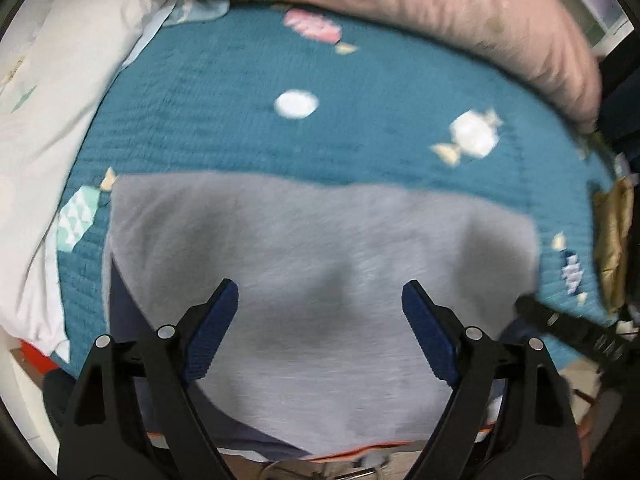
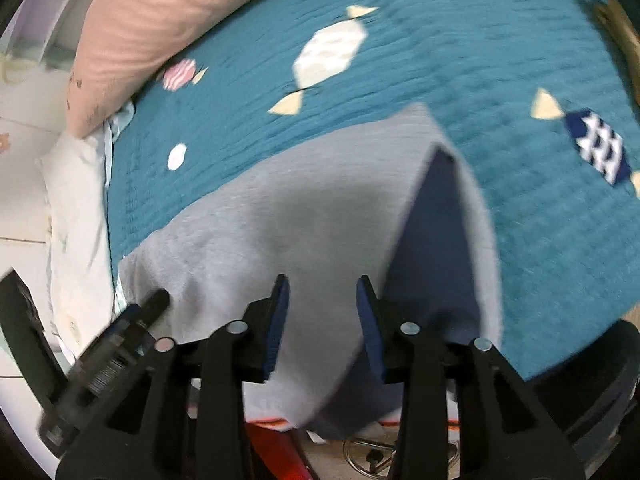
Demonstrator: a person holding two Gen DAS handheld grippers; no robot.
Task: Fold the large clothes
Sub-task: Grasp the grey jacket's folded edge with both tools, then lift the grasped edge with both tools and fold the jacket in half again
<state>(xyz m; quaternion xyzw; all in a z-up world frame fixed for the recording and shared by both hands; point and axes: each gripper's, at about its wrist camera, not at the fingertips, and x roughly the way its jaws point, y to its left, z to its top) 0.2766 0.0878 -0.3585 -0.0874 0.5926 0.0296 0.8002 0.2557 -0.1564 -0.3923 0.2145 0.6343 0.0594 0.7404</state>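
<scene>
A grey garment (image 1: 312, 264) with a dark blue inner side lies folded on the teal bedspread (image 1: 320, 128), its near part hanging over the bed's front edge. My left gripper (image 1: 320, 292) is open above the garment's near middle, holding nothing. In the right wrist view the garment (image 2: 288, 220) shows a raised fold with the blue inside (image 2: 436, 240) exposed. My right gripper (image 2: 322, 286) is open just over the grey cloth beside that fold. The left gripper's black body (image 2: 120, 332) shows at the lower left, and the right gripper's body (image 1: 576, 332) at the left view's right edge.
A long pink pillow (image 1: 400, 0) lies along the far side of the bed. A white pillow (image 1: 44, 120) lies at the left end. A brown object (image 1: 612, 240) sits at the bed's right edge. Below the bed's front edge are an orange strip (image 1: 360, 450) and metal parts (image 2: 372, 456).
</scene>
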